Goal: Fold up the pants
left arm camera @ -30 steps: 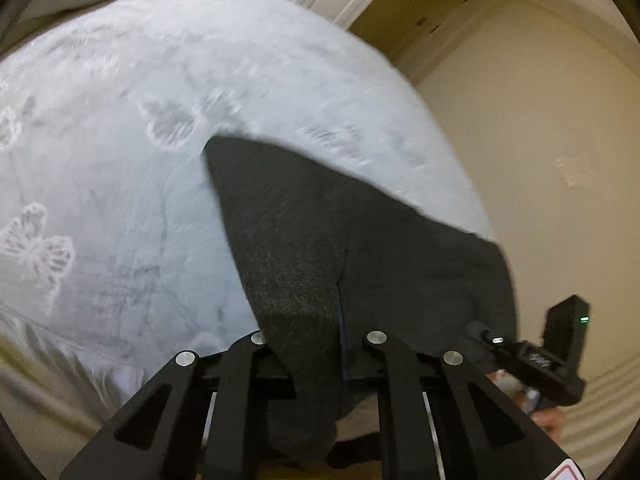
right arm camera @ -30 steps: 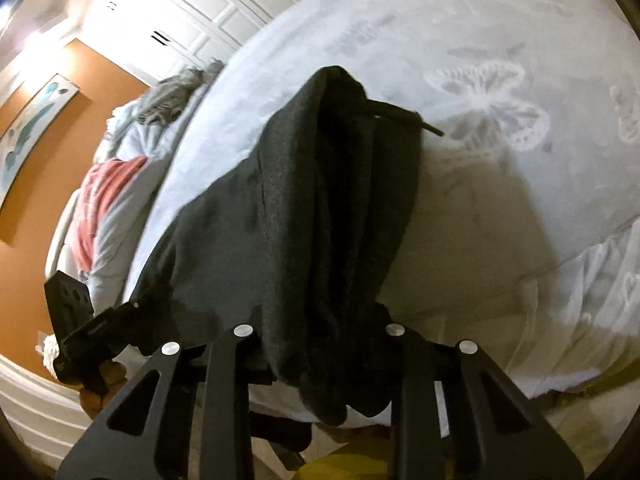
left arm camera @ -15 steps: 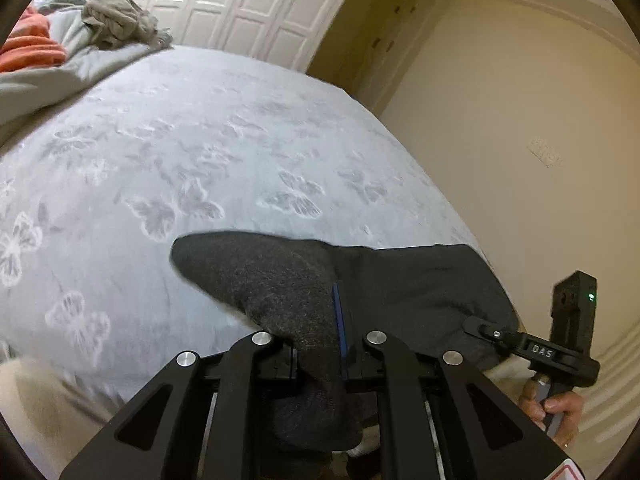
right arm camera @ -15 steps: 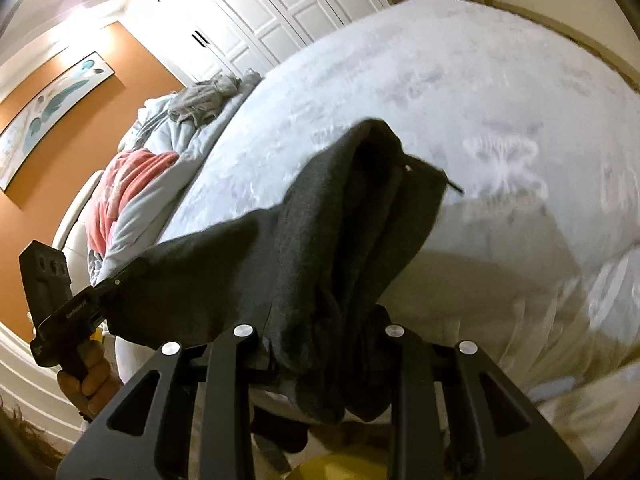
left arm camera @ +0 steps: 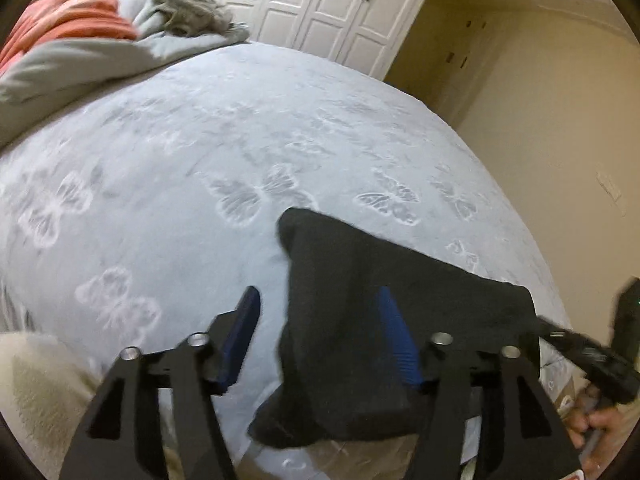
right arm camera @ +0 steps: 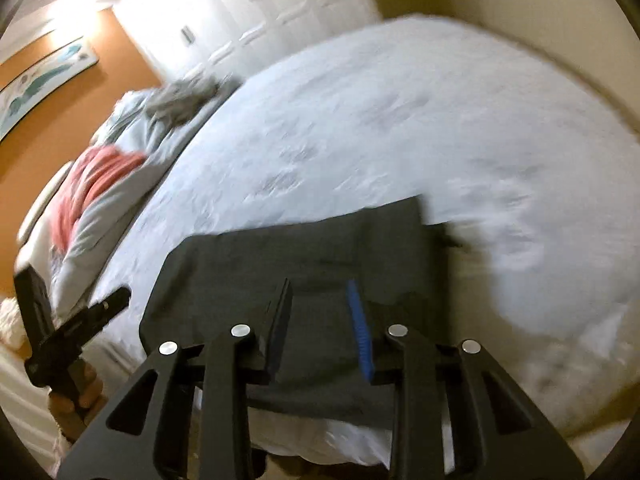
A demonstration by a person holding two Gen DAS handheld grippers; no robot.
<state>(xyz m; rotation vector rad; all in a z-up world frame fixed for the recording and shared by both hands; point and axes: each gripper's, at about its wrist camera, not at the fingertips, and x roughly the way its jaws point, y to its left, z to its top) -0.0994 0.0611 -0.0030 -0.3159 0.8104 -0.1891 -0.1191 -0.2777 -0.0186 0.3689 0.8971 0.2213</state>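
Both the left gripper [left arm camera: 318,340] and right gripper [right arm camera: 320,328] have just let go, jaws wide, leaving the pants [right arm camera: 304,256] folded on the bed [left arm camera: 200,152].

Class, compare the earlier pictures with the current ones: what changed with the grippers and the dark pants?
Both grippers let go: the left gripper and right gripper now stand open, and the dark grey pants have dropped flat onto the pale butterfly-print bedspread. The heaped bedding at the far end is unchanged.

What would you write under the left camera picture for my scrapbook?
Open left gripper above dark pants lying on the butterfly bedspread.
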